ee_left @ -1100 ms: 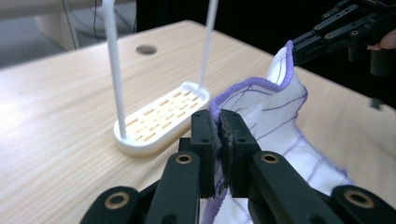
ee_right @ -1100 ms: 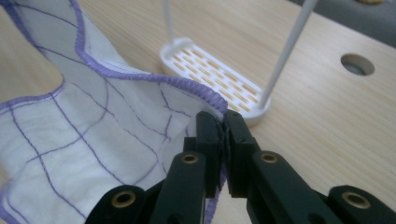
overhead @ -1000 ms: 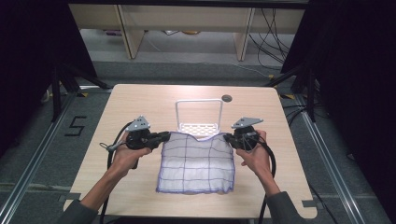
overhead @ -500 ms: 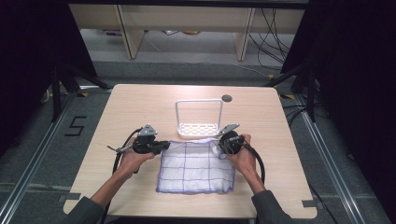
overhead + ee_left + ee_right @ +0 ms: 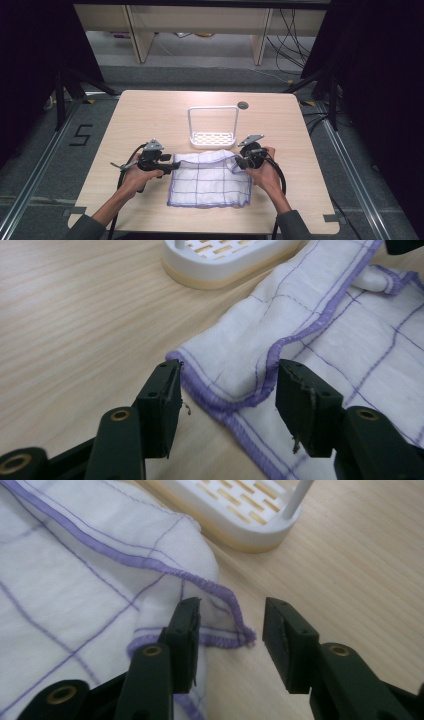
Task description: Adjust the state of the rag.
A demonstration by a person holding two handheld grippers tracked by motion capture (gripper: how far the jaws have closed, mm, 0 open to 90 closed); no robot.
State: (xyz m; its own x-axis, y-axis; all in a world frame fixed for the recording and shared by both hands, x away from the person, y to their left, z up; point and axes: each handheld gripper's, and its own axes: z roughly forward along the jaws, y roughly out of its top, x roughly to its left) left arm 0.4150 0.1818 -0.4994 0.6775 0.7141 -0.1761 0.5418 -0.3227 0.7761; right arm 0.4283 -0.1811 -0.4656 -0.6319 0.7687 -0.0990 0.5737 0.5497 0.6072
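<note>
Both grippers have come down to the table since the earlier frames, and the cloth (image 5: 210, 178) we were holding up by its far corners now lies on the table (image 5: 150, 112), spread flat apart from some rumpling along its far edge. Left gripper (image 5: 176, 166) jaws have just been opening: in the left gripper view they stand apart, the cloth's near-left corner (image 5: 235, 385) lies between them, pads not pressing on it. Same on the right gripper (image 5: 237, 163): jaws just opened, and the hemmed corner (image 5: 227, 622) sits loose between the pads in the right gripper view, slightly folded over itself.

So we read this as the release step: cloth laid down, both corners let go. It sits in the near middle of the table, its far edge just beside the white rack (image 5: 213, 131), possibly touching its base.

Next we'd judge a fold or a re-grip. Watch the curled right corner; it may need flattening before any clean fold. Hands still close, so nothing snagged as far as we can tell.
</note>
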